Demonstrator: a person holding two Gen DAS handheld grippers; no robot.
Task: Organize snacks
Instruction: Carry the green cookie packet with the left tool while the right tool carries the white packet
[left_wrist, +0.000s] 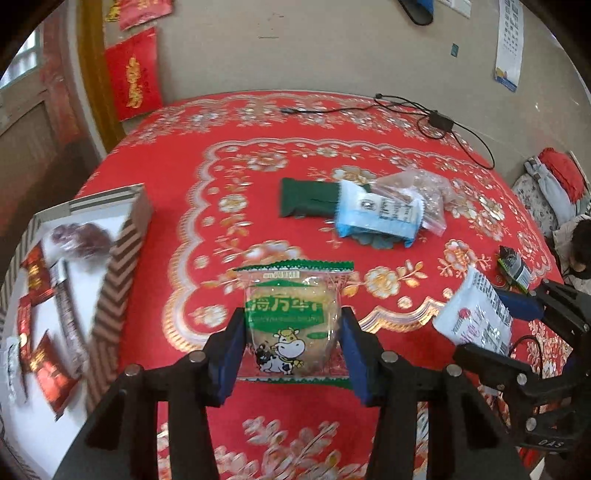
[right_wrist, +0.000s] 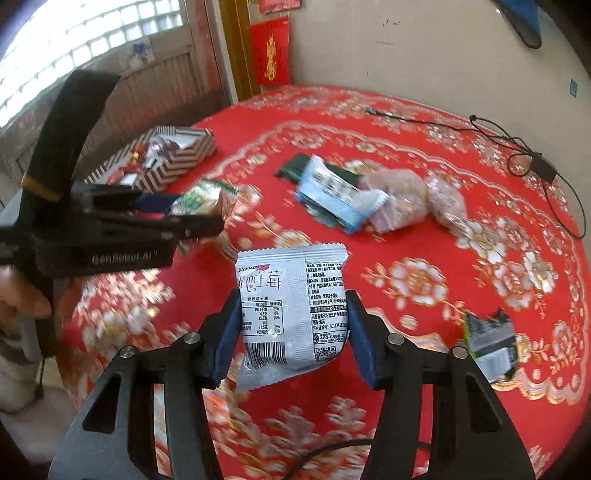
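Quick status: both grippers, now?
Left gripper: closed on the green cow-print cake packet.
Right gripper: closed on the silver snack packet.

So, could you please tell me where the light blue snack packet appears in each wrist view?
Left wrist: light blue packet right of centre, overlapping the dark green packet.
Right wrist: above centre, upper middle.
Shared landmark: striped box at left.

The left tongs (right_wrist: 207, 218) read "GenRobot.AI" (silver packet (right_wrist: 291, 314): "400-6598").
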